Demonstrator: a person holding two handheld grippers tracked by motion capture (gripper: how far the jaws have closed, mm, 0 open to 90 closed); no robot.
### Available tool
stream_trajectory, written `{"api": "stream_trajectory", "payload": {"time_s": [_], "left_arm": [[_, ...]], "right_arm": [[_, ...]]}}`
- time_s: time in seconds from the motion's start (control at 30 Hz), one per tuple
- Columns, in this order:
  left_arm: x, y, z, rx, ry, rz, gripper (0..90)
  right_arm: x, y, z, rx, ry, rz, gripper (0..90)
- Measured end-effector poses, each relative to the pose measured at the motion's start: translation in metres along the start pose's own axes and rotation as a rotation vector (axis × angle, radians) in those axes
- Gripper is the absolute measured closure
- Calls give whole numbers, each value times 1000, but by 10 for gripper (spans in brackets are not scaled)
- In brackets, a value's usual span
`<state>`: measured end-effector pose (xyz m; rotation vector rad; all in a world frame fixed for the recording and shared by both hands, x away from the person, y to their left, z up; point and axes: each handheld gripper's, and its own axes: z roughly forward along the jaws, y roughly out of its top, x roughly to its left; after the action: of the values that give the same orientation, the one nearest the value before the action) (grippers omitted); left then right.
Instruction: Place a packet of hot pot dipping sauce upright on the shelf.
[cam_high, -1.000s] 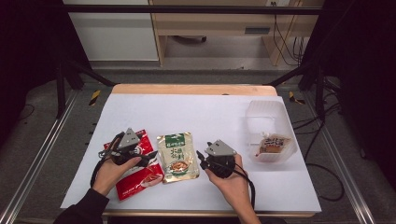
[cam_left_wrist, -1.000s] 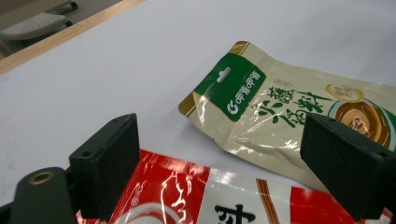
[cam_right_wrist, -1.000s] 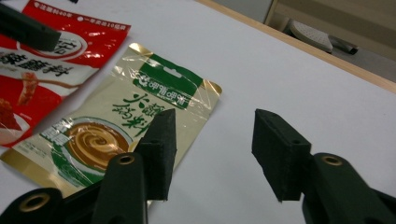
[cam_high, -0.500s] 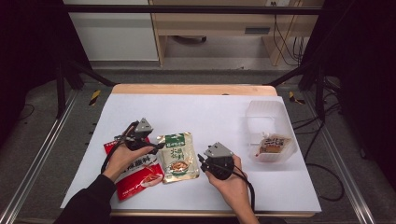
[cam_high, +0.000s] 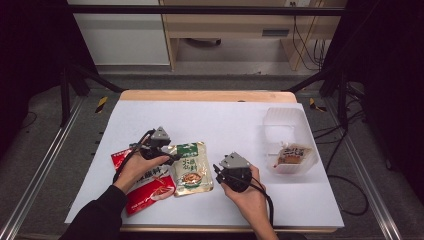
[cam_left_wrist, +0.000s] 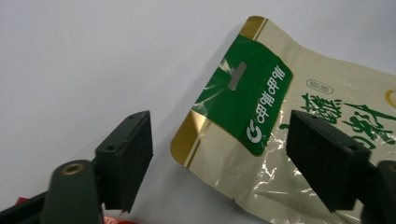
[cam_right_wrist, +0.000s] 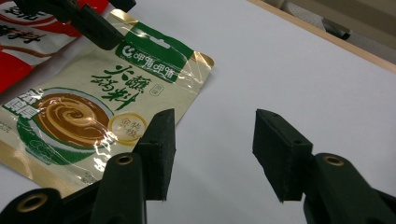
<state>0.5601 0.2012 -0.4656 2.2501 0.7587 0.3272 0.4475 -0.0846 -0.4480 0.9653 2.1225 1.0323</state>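
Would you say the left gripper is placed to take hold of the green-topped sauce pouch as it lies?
Probably yes: the left gripper is open at the pouch top corner, with nothing between.

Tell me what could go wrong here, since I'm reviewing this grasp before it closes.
The left tongs stand open around the green-topped corner of the gold sauce pouch, which lies flat on the white table; the lower pad may scrape the surface and push the pouch instead of gripping it. The pouch's edge lies against the red packet, so that could be dragged along. A thin corner grip on glossy film may slip when lifted.
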Motion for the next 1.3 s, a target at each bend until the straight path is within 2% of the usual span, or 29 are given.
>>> {"api": "stream_trajectory", "payload": {"time_s": [0.07, 0.13, 0.23, 0.3, 0.4, 0.47, 0.57, 0.67, 0.77, 0.9, 1.0, 1.17, 1.3], "left_arm": [[0, -1, 1, 18, -7, 3, 247], [0, -1, 1, 20, -28, -13, 258], [-1, -1, 3, 19, -61, -22, 280], [-2, -1, 2, 27, -50, -8, 290], [-2, -1, -5, 3, -65, -20, 336], [-3, 0, -11, -10, -90, -20, 361], [-8, 1, -17, 2, -142, -2, 413], [-16, -1, -18, 26, -166, 27, 446], [-21, -1, -18, 48, -139, 65, 461], [-22, -1, -17, 35, -93, 54, 515], [-21, -3, -16, 16, -42, 58, 622], [-20, -4, -12, 39, -31, 63, 709], [-24, -4, -11, 54, -14, 89, 776]], "right_arm": [[-1, 0, 0, -3, 1, -3, 492], [-2, 0, -1, 2, -6, 9, 492], [-1, 0, 1, -1, -6, -4, 488], [-1, 0, 2, 1, -5, -5, 486], [-2, 0, 1, 3, -8, -5, 484], [-3, 0, 1, -1, -9, -5, 483], [-4, -1, 1, 6, -10, 4, 482], [-4, -1, 2, 7, -7, -1, 477], [-3, -1, 2, 19, -6, 1, 471], [-3, -1, 2, 18, -3, -14, 470], [-4, -1, 2, 20, -1, -12, 466], [-4, -1, 3, 29, -1, -8, 459], [-4, -2, 3, 33, -5, -8, 457]]}}
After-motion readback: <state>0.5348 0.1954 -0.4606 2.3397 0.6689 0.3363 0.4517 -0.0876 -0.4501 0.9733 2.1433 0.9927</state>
